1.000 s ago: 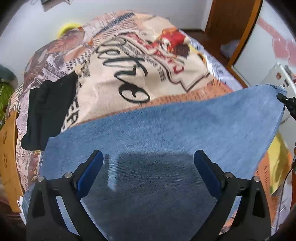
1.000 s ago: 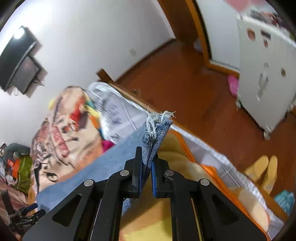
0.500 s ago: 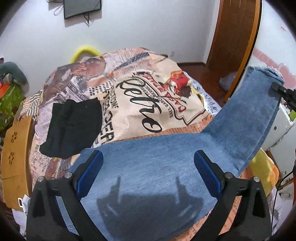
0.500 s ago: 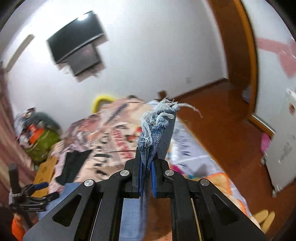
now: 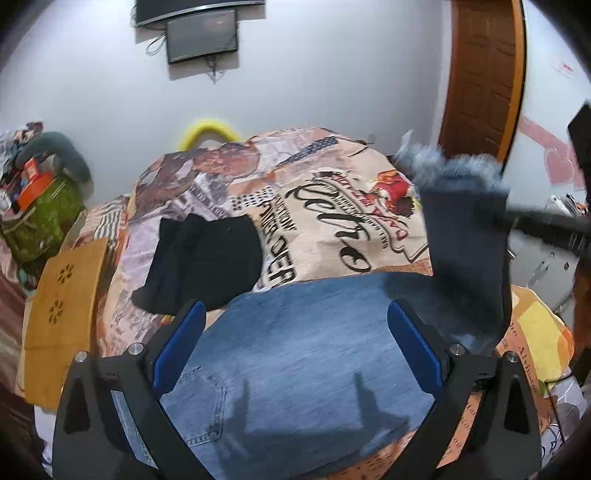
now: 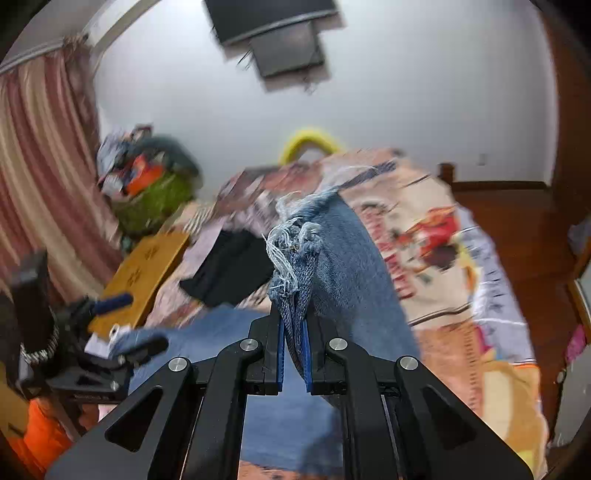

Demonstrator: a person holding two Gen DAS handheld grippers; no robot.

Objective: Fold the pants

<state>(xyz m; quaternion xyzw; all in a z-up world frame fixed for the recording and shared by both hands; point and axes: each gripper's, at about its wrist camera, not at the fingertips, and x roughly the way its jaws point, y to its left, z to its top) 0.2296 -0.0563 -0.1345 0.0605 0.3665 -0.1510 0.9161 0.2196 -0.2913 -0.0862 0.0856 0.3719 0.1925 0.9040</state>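
Note:
Blue jeans (image 5: pixel 295 354) lie across the near end of a bed with a printed blanket (image 5: pixel 332 206); a back pocket shows at the lower left. My left gripper (image 5: pixel 295 343) is open and empty above the waist end. My right gripper (image 6: pixel 293 325) is shut on the frayed leg hems (image 6: pixel 291 254) and holds them lifted, so the legs (image 5: pixel 469 258) rise at the right and hang back over the jeans. The left gripper shows at the left of the right wrist view (image 6: pixel 122 325).
A folded black garment (image 5: pixel 203 266) lies on the blanket behind the jeans. A wooden footboard (image 5: pixel 59 299) is at the left, with a green bag (image 5: pixel 37 218) beyond. A wall TV (image 5: pixel 201 33) and a brown door (image 5: pixel 480 74) are at the back.
My right gripper has lifted the leg hems up and swung them leftward over the bed. The left gripper has pulled back and tilted up, showing more of the room.

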